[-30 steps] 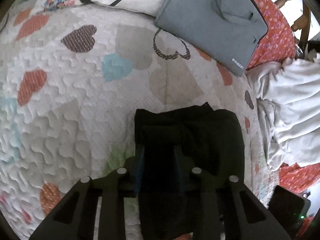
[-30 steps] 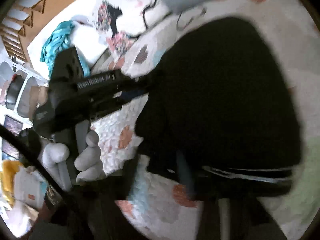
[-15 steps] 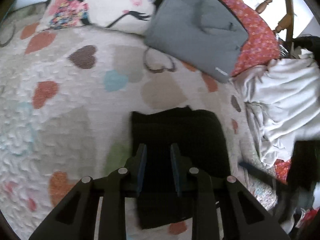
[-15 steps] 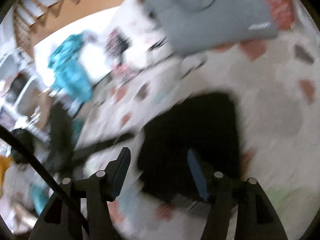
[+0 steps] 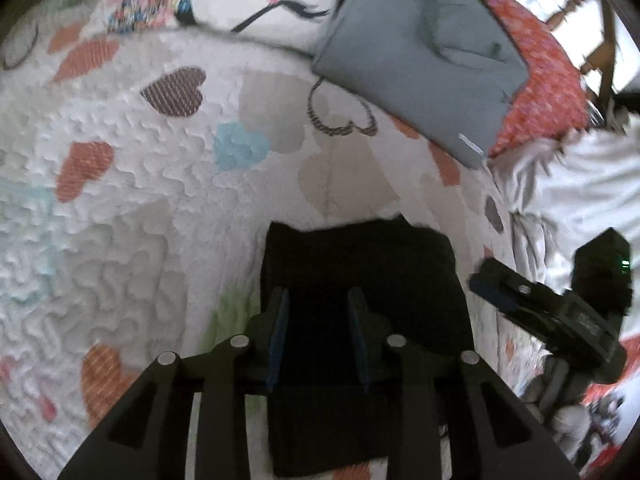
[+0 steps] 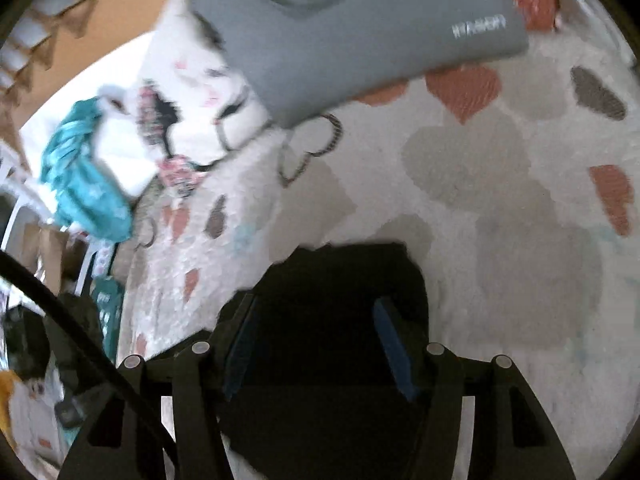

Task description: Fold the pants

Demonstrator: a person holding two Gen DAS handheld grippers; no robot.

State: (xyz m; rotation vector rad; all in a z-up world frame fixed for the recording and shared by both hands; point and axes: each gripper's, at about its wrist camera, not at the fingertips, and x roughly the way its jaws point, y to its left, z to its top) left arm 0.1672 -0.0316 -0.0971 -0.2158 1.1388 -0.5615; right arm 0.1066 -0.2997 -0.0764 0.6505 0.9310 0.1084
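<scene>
One grey case [image 6: 360, 32] bore a white label, too blurred to read. One pair of black pants [image 5: 360, 280] lay folded on the heart-print quilt [image 5: 140, 220]. The left gripper [image 5: 318, 300] had just opened slightly, gripping nothing; the right gripper [image 6: 316, 312] had just opened wide, empty, over the pants.

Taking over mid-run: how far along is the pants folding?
Done: the black pants lie on the heart-print quilt as a compact folded rectangle. In hand: nothing; the left gripper and right gripper hover open above them, jaws having just opened. Left: perhaps only smoothing or moving the bundle aside.
</scene>
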